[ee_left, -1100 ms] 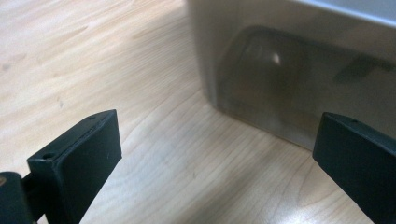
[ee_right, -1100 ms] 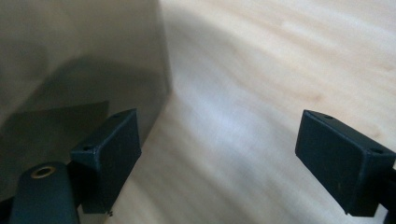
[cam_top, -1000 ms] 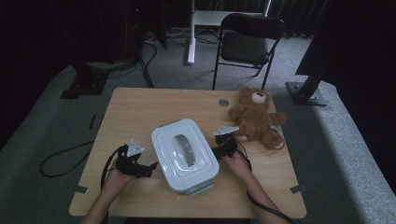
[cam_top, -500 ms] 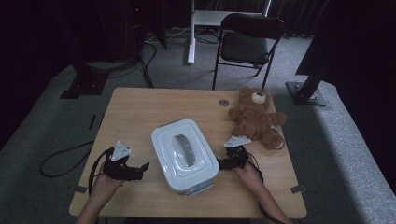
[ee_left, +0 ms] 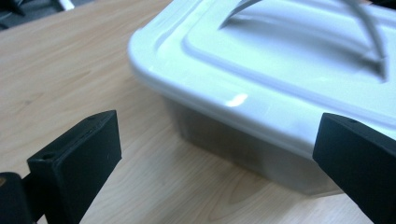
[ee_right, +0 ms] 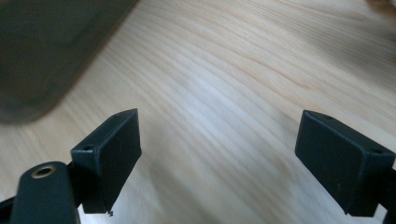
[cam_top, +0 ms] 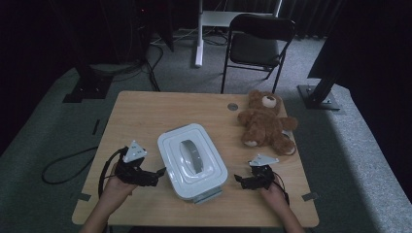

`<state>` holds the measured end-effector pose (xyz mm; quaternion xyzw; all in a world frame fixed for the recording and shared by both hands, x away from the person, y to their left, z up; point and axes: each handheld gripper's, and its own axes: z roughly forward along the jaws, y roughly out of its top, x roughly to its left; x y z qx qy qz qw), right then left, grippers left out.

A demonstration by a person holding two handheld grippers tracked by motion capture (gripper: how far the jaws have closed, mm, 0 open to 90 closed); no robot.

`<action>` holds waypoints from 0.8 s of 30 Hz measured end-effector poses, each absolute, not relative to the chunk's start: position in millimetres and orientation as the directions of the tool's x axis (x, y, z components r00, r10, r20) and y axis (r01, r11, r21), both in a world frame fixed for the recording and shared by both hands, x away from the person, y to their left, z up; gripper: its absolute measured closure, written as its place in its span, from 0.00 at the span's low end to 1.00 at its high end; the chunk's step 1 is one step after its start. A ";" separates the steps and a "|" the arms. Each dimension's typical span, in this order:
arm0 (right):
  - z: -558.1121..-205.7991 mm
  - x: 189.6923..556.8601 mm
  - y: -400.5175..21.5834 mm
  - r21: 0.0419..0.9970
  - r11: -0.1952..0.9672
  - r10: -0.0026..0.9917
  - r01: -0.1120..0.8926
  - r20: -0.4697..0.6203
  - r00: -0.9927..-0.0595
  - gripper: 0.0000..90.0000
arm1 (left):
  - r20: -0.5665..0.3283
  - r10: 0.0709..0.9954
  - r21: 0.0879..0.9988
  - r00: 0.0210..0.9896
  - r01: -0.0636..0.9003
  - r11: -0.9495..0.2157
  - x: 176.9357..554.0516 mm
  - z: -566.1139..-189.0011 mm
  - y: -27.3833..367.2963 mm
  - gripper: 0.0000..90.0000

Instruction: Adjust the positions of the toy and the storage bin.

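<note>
Just 1 lidded box, 1 teddy, 2 open claws: left claw, right claw

Over the last second the right gripper has withdrawn from the far right corner of the white lidded plastic box with a grey handle, beside the brown teddy bear, to the near right of the box, jaws wide apart over bare table. The left gripper first drew out leftward, then returned; its jaws now stand spread just beside the box's left wall.
</note>
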<state>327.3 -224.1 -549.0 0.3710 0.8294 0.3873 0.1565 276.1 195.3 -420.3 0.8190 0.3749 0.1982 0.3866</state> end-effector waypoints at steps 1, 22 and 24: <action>-549.0 324.5 -227.3 0.758 0.426 0.744 0.494 0.019 -0.668 0.15 | 0.035 0.761 0.783 0.648 0.456 -0.424 275.6 -419.1 192.7 0.02; -554.4 301.2 -284.8 0.757 0.334 0.855 0.561 0.007 -0.519 0.15 | 0.037 0.713 0.773 0.700 0.432 -0.464 280.4 -397.5 151.5 0.02; -556.2 299.7 -289.7 0.760 0.323 0.864 0.565 0.007 -0.503 0.15 | 0.026 0.708 0.773 0.706 0.435 -0.462 282.7 -395.2 144.2 0.02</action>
